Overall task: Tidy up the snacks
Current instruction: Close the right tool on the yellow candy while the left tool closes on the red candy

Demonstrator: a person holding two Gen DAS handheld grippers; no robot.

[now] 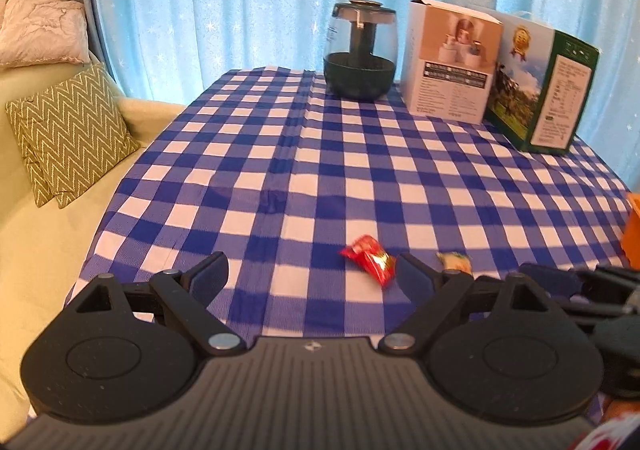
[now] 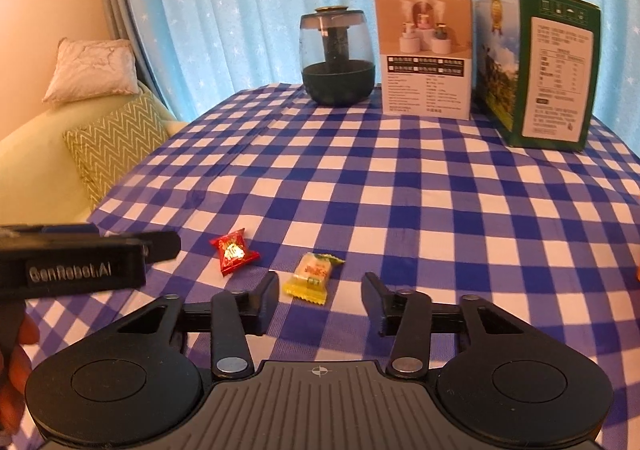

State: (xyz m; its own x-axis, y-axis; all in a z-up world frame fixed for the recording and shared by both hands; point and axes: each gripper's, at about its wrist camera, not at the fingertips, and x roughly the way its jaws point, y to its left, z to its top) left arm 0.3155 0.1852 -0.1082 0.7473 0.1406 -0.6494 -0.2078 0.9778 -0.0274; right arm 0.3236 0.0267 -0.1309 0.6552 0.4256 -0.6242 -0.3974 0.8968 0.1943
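Note:
A red wrapped candy (image 1: 370, 258) (image 2: 233, 251) and a yellow wrapped candy (image 2: 311, 276) (image 1: 454, 261) lie on the blue checked tablecloth (image 2: 360, 178) near its front edge. My left gripper (image 1: 312, 274) is open and empty, with the red candy just ahead of its right finger. My right gripper (image 2: 320, 296) is open and empty, with the yellow candy just ahead, between its fingers. The left gripper also shows from the side in the right wrist view (image 2: 120, 250).
At the back stand a dark glass jar (image 2: 338, 56), a white box (image 2: 426, 54) and a green box (image 2: 536, 66). An orange object (image 1: 632, 234) sits at the right edge. A sofa with cushions (image 1: 68, 134) is to the left.

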